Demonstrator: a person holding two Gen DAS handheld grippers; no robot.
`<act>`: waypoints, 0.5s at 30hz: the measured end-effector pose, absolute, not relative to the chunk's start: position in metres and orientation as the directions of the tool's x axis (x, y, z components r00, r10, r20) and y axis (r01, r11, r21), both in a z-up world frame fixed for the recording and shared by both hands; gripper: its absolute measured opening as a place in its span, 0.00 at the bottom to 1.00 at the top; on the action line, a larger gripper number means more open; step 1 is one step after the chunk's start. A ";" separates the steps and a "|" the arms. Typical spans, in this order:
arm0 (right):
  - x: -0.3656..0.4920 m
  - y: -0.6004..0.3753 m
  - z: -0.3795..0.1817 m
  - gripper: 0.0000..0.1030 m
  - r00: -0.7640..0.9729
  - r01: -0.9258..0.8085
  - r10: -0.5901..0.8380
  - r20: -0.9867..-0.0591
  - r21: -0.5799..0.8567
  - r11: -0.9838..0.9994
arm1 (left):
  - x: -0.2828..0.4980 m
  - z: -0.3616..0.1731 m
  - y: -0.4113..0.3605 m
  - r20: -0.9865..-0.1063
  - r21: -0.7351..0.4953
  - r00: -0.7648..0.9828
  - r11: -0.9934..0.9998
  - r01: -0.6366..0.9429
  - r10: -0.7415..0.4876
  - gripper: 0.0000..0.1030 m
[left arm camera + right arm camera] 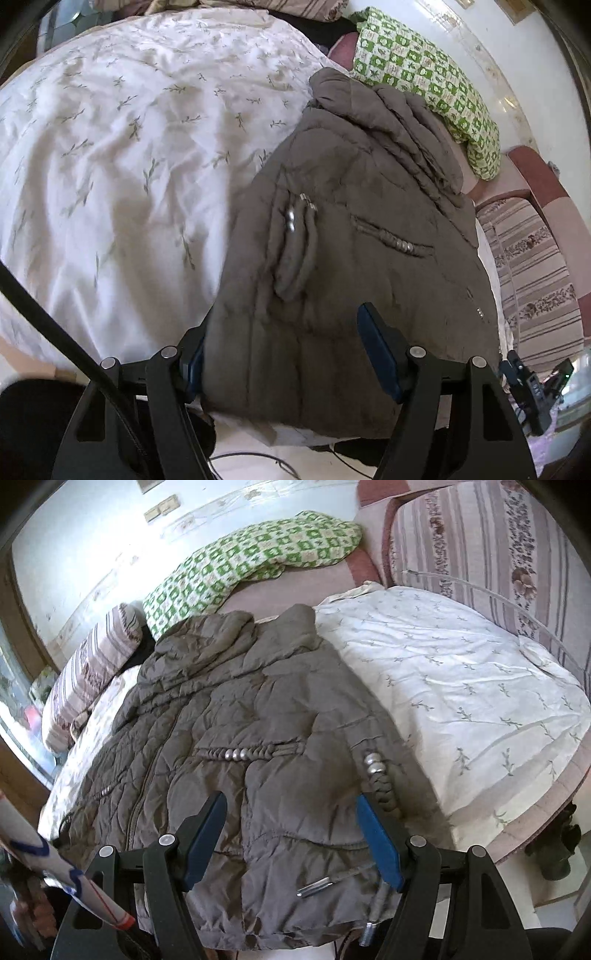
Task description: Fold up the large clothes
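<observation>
A large grey-brown quilted jacket (351, 184) lies on the bed, collar at the far end, its left side folded over with a beaded cord on top. My left gripper (284, 328) straddles the near hem. Its left finger is half hidden behind the folded edge, its right finger lies over the fabric, and the jaws stand wide with no pinch visible. In the right wrist view the same jacket (221, 701) spreads ahead. My right gripper (291, 795) hovers open over the near hem, beside a beaded cord (376, 771).
A white leaf-print sheet (110, 147) (461, 683) covers the bed beside the jacket. A green checked pillow (424, 74) (258, 554) lies past the collar. Striped cushions (92, 672) (480, 535) line the far edges. A black cable (55, 321) crosses the lower left.
</observation>
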State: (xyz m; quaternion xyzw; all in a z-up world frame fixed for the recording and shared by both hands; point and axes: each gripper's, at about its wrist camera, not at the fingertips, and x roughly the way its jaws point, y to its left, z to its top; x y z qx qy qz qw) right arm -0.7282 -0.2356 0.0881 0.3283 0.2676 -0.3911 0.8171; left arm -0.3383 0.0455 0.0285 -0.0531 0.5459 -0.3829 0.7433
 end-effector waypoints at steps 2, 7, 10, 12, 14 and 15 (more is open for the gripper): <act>-0.736 -0.241 0.090 0.75 0.548 0.822 -0.477 -0.687 0.339 0.457 | -0.354 0.026 0.043 -0.768 -0.499 0.100 0.690 0.524 -0.632 0.69; -0.767 -0.260 0.088 0.75 0.527 0.848 -0.505 -0.683 0.385 0.364 | -0.378 0.030 0.030 -0.752 -0.452 0.155 0.673 0.585 -0.640 0.69; -0.787 -0.269 0.080 0.75 0.525 0.851 -0.499 -0.689 0.430 0.301 | -0.372 0.032 0.033 -0.733 -0.447 0.201 0.684 0.577 -0.649 0.65; -0.801 -0.277 0.070 0.75 0.543 0.838 -0.478 -0.691 0.486 0.249 | -0.372 0.029 0.032 -0.741 -0.416 0.224 0.695 0.587 -0.633 0.65; -0.814 -0.282 0.057 0.75 0.573 0.811 -0.451 -0.684 0.553 0.191 | -0.374 0.027 0.028 -0.745 -0.396 0.234 0.697 0.598 -0.625 0.65; -0.818 -0.284 0.053 0.75 0.581 0.802 -0.443 -0.683 0.572 0.169 | -0.376 0.028 0.025 -0.743 -0.384 0.244 0.696 0.607 -0.623 0.65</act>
